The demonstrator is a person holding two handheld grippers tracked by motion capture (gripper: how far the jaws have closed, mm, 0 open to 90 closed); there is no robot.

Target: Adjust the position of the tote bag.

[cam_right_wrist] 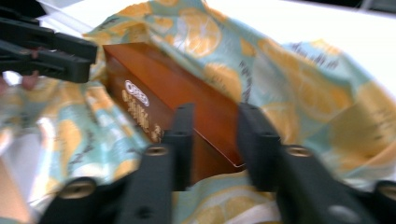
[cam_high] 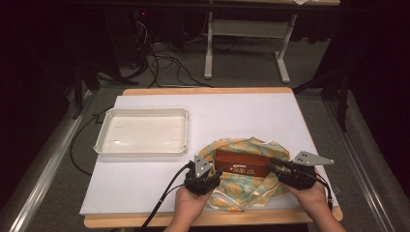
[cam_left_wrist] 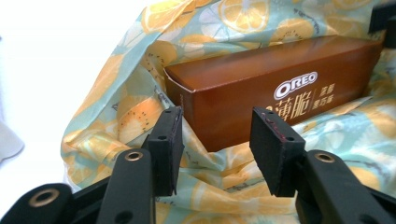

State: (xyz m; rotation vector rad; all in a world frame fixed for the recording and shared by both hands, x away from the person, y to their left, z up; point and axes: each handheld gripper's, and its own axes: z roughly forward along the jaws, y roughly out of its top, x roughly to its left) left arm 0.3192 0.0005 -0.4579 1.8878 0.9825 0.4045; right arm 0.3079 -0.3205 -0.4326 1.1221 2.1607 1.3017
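Listing what we find on the white table (cam_high: 241,111), item by item.

Item one: a brown Oreo biscuit box (cam_high: 241,164), lying on its long side in the middle of a fruit-print cloth (cam_high: 241,191) spread at the near edge of the table. The cloth shows orange slices on pale green, and its edges rise in folds around the box.

Item two: our left gripper (cam_high: 208,175), at the box's left end. In the left gripper view its jaws stand apart with the box's corner (cam_left_wrist: 261,88) just beyond them, not touched; only cloth (cam_left_wrist: 219,182) lies between.

Item three: our right gripper (cam_high: 279,169), at the box's right end. In the right gripper view, which is blurred, its jaws stand apart, framing the near end of the box (cam_right_wrist: 187,107); we cannot tell whether the pads touch it.

Item four: a white tray (cam_high: 99,140), left of the cloth and well apart from it.
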